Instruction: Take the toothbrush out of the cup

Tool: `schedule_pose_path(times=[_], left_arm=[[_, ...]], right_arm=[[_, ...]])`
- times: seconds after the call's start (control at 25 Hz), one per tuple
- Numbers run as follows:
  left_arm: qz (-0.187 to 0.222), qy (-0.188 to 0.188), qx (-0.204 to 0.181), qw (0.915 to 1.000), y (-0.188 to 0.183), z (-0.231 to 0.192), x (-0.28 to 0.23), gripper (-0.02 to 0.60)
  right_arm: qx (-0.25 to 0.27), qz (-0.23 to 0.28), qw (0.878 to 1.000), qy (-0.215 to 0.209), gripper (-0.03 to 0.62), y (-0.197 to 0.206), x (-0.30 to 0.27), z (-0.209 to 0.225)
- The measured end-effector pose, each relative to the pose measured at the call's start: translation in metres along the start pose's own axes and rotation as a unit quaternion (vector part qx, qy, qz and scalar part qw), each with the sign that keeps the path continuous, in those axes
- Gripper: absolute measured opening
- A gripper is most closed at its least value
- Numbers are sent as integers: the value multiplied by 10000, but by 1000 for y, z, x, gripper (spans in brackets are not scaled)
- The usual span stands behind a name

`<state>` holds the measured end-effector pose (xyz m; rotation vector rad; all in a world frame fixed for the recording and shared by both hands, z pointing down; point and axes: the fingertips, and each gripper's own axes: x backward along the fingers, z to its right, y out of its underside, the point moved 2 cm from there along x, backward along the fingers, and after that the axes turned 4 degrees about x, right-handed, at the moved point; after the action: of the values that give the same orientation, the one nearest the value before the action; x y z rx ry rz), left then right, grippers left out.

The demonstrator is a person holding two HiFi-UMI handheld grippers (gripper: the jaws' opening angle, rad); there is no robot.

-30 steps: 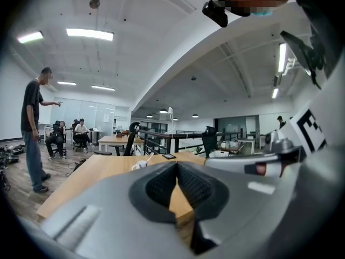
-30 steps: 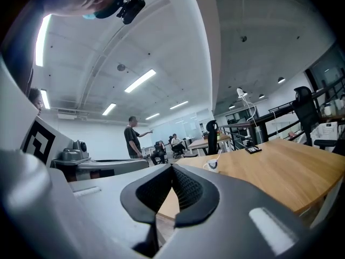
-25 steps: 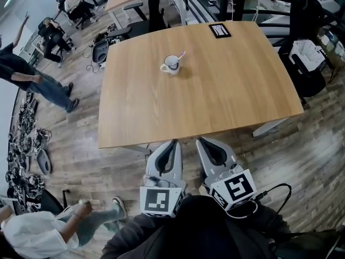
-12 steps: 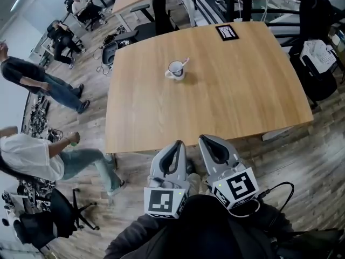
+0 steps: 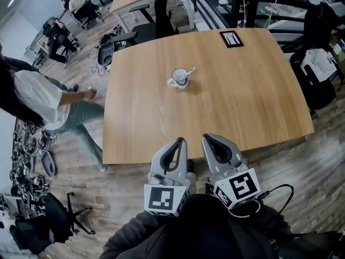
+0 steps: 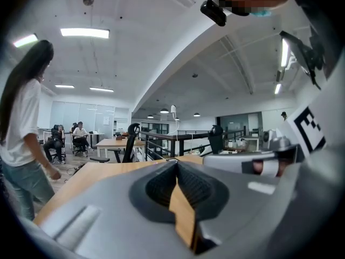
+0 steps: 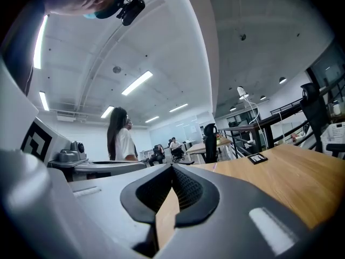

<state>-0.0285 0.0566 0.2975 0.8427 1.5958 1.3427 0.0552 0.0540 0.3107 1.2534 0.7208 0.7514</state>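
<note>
I've edged my left gripper (image 5: 180,141) and right gripper (image 5: 208,138) up to the table (image 5: 253,107), fingers closed, empty; cup (image 5: 179,78) and toothbrush (image 5: 190,69) untouched, far off.

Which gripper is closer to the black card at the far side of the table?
Right. The right gripper is at the near edge of the table, across from the black card; the left gripper is beside it, further to the left.

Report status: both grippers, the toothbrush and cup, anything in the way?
Left gripper shut, empty; right gripper shut, empty; both at near edge of table. Toothbrush in cup, mid-table, untouched. Path to cup unobstructed.
</note>
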Motion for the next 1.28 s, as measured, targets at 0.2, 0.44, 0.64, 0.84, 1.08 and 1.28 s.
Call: schedule_pose_path(times=[0.2, 0.44, 0.64, 0.84, 1.08, 1.28], left_arm=[[65, 144, 111, 9998, -4, -31, -30, 8], [10, 262, 214, 9994, -9, -68, -71, 8], [82, 359, 244, 9990, -15, -100, -100, 8], [113, 538, 334, 9979, -18, -123, -118, 8], [124, 660, 510, 9964, -17, -146, -129, 8], [163, 684, 537, 9961, -19, -151, -132, 8]], right_arm=[[46, -146, 9998, 101, 2, 2, -37, 6], [112, -249, 9994, 206, 2, -3, -91, 22], [164, -302, 9991, 247, 2, -6, -134, 28], [219, -331, 9987, 319, 2, -9, -169, 28], [330, -453, 9977, 390, 2, -8, -195, 21], [391, -466, 9972, 443, 2, -13, -200, 20]])
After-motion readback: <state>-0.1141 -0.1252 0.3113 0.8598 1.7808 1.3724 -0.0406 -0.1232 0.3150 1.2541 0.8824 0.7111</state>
